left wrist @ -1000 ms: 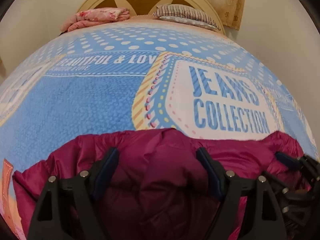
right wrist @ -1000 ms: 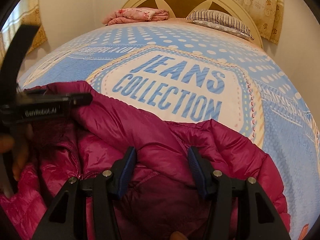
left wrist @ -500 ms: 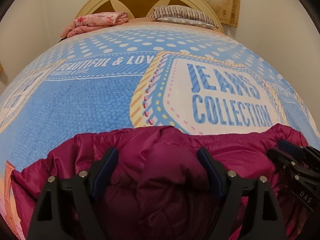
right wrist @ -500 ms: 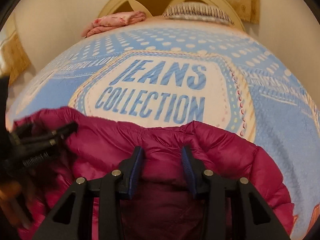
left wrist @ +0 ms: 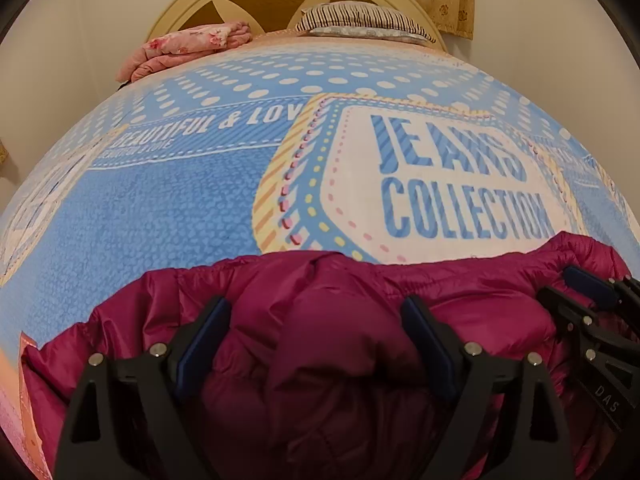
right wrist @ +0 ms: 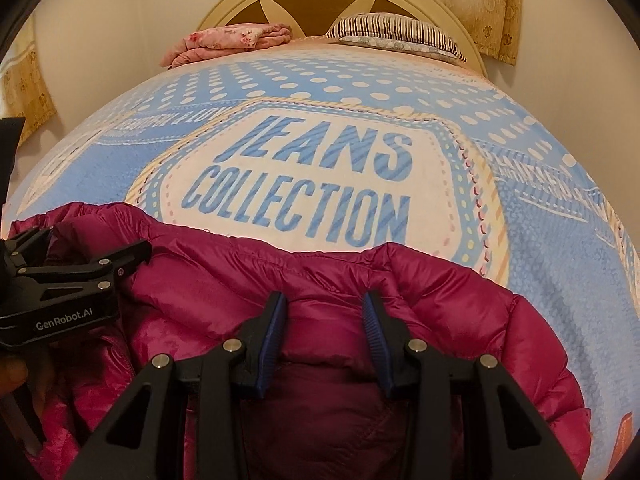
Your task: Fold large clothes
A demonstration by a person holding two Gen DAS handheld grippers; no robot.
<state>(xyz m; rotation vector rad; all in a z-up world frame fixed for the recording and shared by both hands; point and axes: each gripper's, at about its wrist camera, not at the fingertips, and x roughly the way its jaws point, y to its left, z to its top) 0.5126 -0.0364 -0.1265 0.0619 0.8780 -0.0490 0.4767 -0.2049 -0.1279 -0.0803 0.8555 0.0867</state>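
While the left gripper [left wrist: 316, 344] spreads wide around the jacket [left wrist: 360, 360], the right gripper [right wrist: 324, 340] pinching 1 puffy fold may slip.

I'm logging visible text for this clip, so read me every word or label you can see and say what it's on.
"JEANS COLLECTION": white patch on the bedspread.
"BEAUTIFUL & LOV", cut off: blue band on the bedspread; the smaller line beneath is too blurred.
"GenRobot.AI": left gripper body.
"DAS": right gripper body.
Right-hand bedspread lettering: unreadable.
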